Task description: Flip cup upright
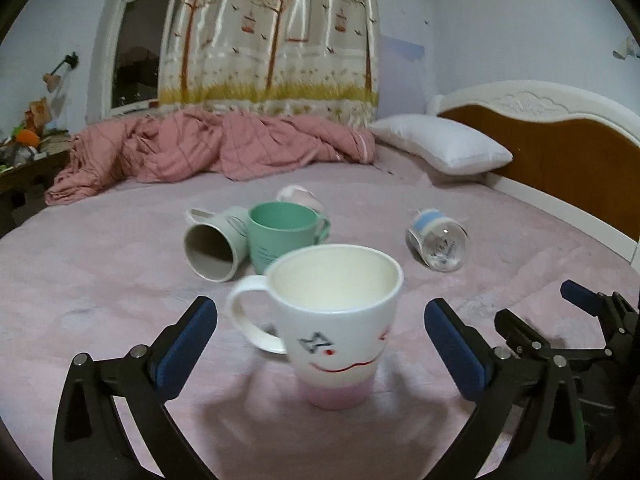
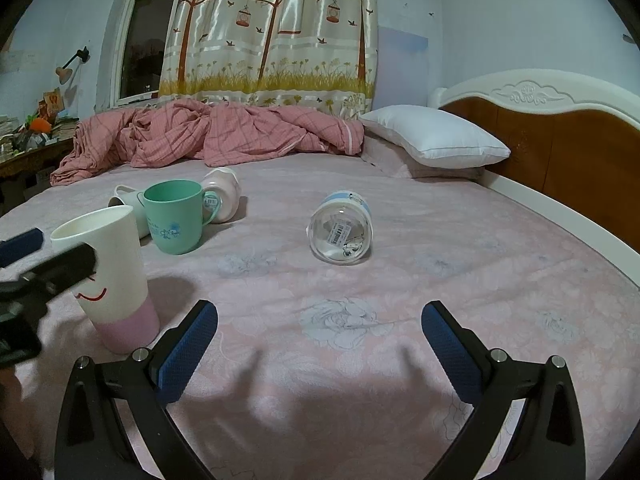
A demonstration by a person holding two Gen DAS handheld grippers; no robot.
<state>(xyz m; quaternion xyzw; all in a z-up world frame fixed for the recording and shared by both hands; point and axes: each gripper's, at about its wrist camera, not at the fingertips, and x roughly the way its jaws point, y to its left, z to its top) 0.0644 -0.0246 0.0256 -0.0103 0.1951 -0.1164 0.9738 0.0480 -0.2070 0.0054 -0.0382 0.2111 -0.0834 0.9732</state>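
A white mug with a pink base (image 1: 334, 328) stands upright on the pink bedsheet, between the wide-open fingers of my left gripper (image 1: 320, 344), which do not touch it. It also shows in the right wrist view (image 2: 108, 276) at the left. A green mug (image 1: 280, 240) (image 2: 176, 216) stands upright behind it. A grey-white mug (image 1: 214, 246) (image 2: 128, 202), a pink-white cup (image 1: 298, 196) (image 2: 222, 194) and a clear glass with a blue band (image 1: 438, 242) (image 2: 342, 228) lie on their sides. My right gripper (image 2: 320, 344) is open and empty, the glass lying beyond it.
A crumpled pink quilt (image 2: 208, 132) lies at the far side of the bed. A white pillow (image 2: 434, 136) rests by the wooden headboard (image 2: 560, 148) at the right. A cluttered side table (image 2: 28, 140) stands at the far left.
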